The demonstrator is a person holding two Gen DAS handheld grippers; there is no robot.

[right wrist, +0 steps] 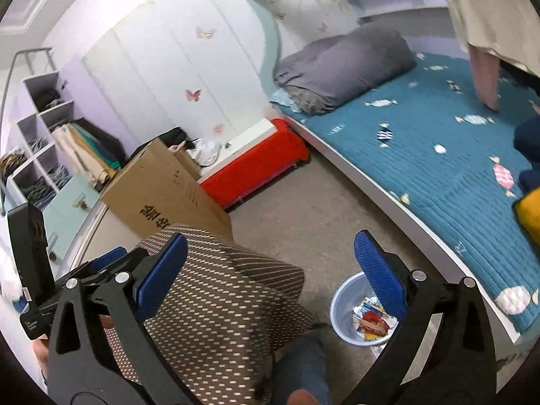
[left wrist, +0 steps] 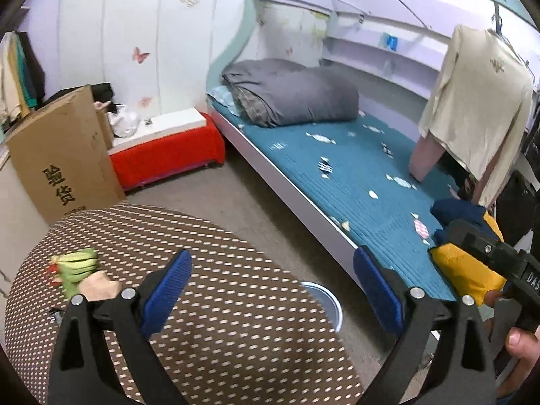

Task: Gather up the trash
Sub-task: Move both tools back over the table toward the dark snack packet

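A bedroom, mid-cleanup: my left gripper (left wrist: 270, 290) hangs with its blue pads spread wide and nothing between them, above the edge of a brown stool cushion (left wrist: 209, 324) dotted with pale spots. On the far left of that cushion lies a crumpled green wrapper (left wrist: 76, 266) with red bits at one end, well apart from my left pads and touching a tan scrap beside it. My right gripper (right wrist: 270, 270) is likewise wide apart and holds nothing, poised over the floor between the same cushion (right wrist: 216, 303) and the bed (right wrist: 438, 168).

Just below my right pad sits a pale blue basin (right wrist: 341, 310) on the beige floor, with silver, red and yellow wrappers (right wrist: 371, 317) lying inside it. From the left camera only the basin's rim (left wrist: 332, 300) shows past the cushion.

A teal quilted cover spreads over the bed, with a rolled grey duvet (left wrist: 290, 96) at its head. A cardboard box (left wrist: 64, 155) printed with black characters stands near a red-skirted bench (left wrist: 168, 148) against the white wardrobe.
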